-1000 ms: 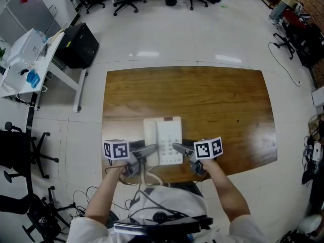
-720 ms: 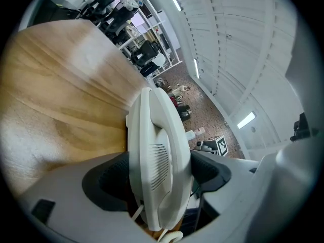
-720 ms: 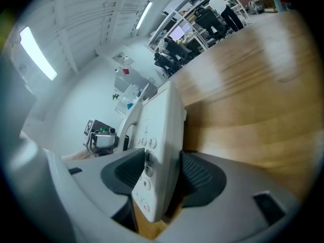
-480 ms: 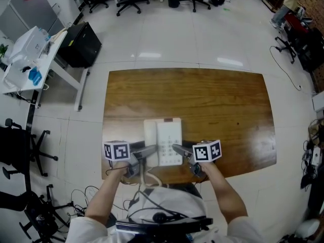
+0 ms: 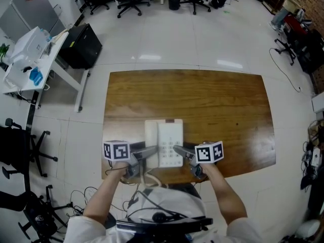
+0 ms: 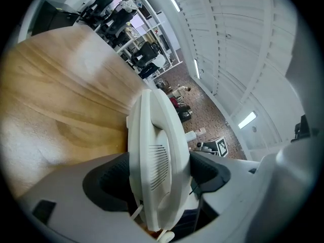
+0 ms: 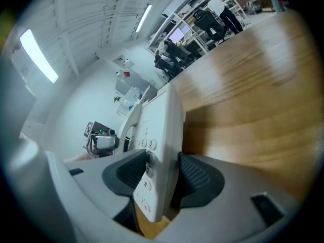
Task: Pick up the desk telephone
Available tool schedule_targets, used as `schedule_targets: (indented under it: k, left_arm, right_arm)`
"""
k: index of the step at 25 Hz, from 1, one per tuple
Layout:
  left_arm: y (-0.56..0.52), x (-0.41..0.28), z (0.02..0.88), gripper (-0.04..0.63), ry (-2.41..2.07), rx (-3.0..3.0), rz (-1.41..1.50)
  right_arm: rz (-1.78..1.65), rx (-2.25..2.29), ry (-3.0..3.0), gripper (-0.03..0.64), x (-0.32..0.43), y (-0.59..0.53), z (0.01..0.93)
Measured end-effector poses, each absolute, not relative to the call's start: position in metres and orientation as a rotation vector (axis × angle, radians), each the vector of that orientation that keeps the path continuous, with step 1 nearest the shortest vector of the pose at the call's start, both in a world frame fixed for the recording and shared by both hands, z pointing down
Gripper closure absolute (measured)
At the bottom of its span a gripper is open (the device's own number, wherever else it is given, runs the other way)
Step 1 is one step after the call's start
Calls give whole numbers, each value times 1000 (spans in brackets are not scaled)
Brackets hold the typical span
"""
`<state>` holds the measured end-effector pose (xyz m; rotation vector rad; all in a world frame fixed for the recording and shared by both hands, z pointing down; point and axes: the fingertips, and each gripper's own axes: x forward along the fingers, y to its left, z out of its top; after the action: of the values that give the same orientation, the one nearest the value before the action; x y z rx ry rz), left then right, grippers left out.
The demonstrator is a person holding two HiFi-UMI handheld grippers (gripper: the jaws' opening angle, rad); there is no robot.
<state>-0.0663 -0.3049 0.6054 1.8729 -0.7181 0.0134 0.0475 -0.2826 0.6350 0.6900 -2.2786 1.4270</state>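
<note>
Two claws are on the desk telephone (image 5: 164, 142) at once, so we judge the step in hand to be the grasp itself. The lift has not begun, for the telephone lies flat on the table (image 5: 223, 105), close to its near edge. The left claw (image 5: 147, 152) comes in from the telephone's left side. In the left gripper view its two dark pads sit tight against the handset (image 6: 158, 156) and the edge of the body behind it, one on each side with no gap that we can see, so we read it as clamped on the telephone. The right claw (image 5: 179, 150) takes the opposite side, and its jaws have just been closing. The right gripper view shows the keypad (image 7: 148, 145) edge of the body between them, one pad on the button face and the other against the underside, with the jaws kept fairly wide by the body's thickness. We take that as a grip too, though a thin shadow along one pad leaves us less sure how firm it is. The next move, as we judge it, calls for both claws to rise together and level — the cord (image 5: 151, 177) hangs off the near edge and may tug, and a tilt could tip the handset out of its cradle.
</note>
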Motion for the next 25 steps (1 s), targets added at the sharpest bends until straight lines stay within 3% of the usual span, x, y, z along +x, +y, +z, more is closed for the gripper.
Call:
schedule_targets:
  k: [25]
  left_arm:
    - [-286,-65,471,230,-720,1975,-71]
  right_arm:
    - [1302,773,-2431,411,56,-269,499]
